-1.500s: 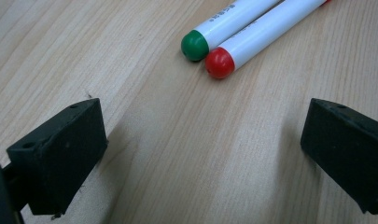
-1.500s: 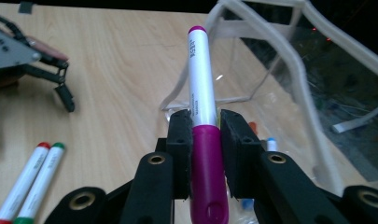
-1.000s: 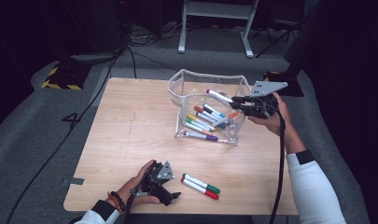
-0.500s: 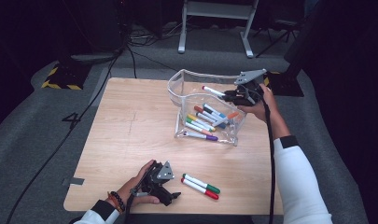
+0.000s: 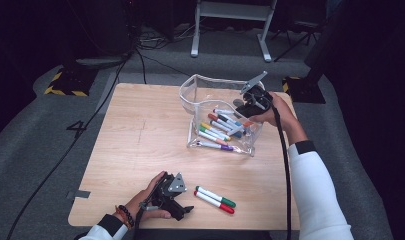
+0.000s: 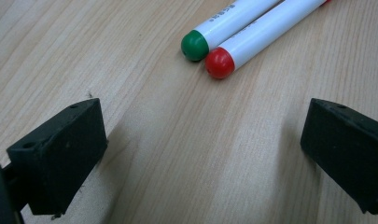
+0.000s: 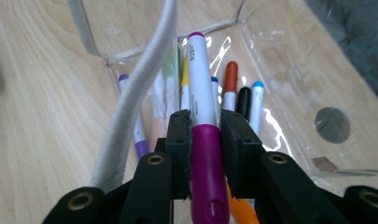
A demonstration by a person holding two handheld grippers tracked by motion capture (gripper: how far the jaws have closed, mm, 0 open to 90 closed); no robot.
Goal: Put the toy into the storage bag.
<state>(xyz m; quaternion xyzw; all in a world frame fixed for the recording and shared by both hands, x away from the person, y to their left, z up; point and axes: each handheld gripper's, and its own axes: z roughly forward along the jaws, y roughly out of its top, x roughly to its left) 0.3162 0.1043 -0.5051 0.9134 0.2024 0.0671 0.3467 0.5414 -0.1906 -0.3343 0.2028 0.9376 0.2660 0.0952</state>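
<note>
In hand: right gripper (image 7: 203, 135) clenched on magenta-capped white marker (image 7: 201, 121), over clear plastic pouch (image 5: 197, 86).
Done: perhaps eight markers bagged.
Left: green-capped marker (image 6: 226, 25), red-capped marker (image 6: 256, 42) ahead of released left gripper (image 6: 203, 140).

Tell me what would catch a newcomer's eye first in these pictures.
The clear plastic pouch of coloured markers at the table's far right draws the eye first, with the right gripper clamped on a white marker with a magenta cap above it. Near the front edge, green-capped and red-capped markers lie beside the open left gripper.
</note>
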